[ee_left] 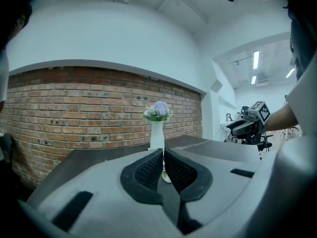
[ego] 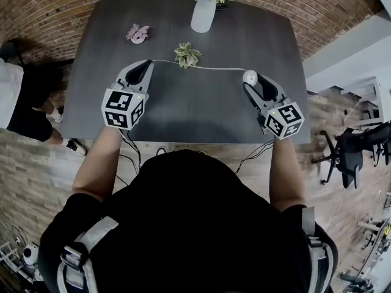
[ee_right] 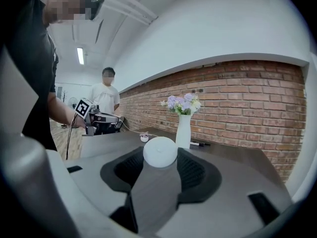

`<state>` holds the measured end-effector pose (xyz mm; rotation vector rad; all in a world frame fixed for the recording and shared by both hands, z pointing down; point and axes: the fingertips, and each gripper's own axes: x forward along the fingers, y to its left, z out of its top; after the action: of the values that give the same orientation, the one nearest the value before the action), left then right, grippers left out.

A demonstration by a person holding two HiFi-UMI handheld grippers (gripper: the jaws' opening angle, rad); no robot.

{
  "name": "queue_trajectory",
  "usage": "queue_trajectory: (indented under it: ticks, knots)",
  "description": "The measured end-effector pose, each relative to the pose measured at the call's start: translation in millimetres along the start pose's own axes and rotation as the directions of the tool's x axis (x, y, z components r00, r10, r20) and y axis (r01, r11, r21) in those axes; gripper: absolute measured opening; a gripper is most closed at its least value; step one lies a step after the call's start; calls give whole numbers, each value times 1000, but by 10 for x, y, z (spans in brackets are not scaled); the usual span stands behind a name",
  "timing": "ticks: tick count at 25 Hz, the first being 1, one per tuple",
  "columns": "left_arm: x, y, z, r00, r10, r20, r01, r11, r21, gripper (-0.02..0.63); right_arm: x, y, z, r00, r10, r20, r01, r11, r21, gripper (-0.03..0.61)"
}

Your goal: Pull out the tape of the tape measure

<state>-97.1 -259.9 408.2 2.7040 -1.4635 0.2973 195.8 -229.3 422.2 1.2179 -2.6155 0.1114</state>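
While the round white tape measure (ego: 250,76) is clamped between the widely spread jaws of the right gripper (ego: 252,82), the free end of the tape (ego: 211,68) is pinched in the almost closed jaws of the left gripper (ego: 149,63). In the left gripper view the end is seen as a thin pale strip (ee_left: 163,166) squeezed between the two dark pads.

A good length of tape is already drawn out. It is stretched across the bench (ego: 183,115) from side to side, roughly parallel to the far edge, where the vase (ego: 203,14) stands. Its long axis is the straight line from one pair of jaws to the other.

Just past the left jaws, the tape is carried close by the near side of the small plant (ego: 186,55). Whether the two touch cannot be told, nor whether the tape rests on the bench or hangs just above it.

Any further pull is judged to depend on that line. The jaws would need to be drawn apart along it, towards the left and right edges, with both grips kept tight. A sideways drift towards the far edge could sweep the tape into the plant.
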Motion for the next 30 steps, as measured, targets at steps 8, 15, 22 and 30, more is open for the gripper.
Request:
queue_trajectory:
  ticks: [8, 15, 22, 30]
  knots:
    - [-2, -51, -142, 1000, 11, -27, -11, 1000, -6, 15, 63, 18, -151, 1000, -10, -26, 10, 999, 30, 210]
    - [8, -37, 14, 1000, 26, 14, -26, 1000, -6, 15, 67, -16, -29, 999, -33, 17, 33, 999, 34, 210]
    - [33, -31, -114, 999, 36, -22, -36, 999, -14, 15, 87, -23, -112, 999, -44, 7, 44, 998, 53, 210]
    - [84, -107, -1017, 958, 26, -285, -32, 999, -15, 15, 336, 114, -1161, 952, -37, -305, 79, 989, 125, 210]
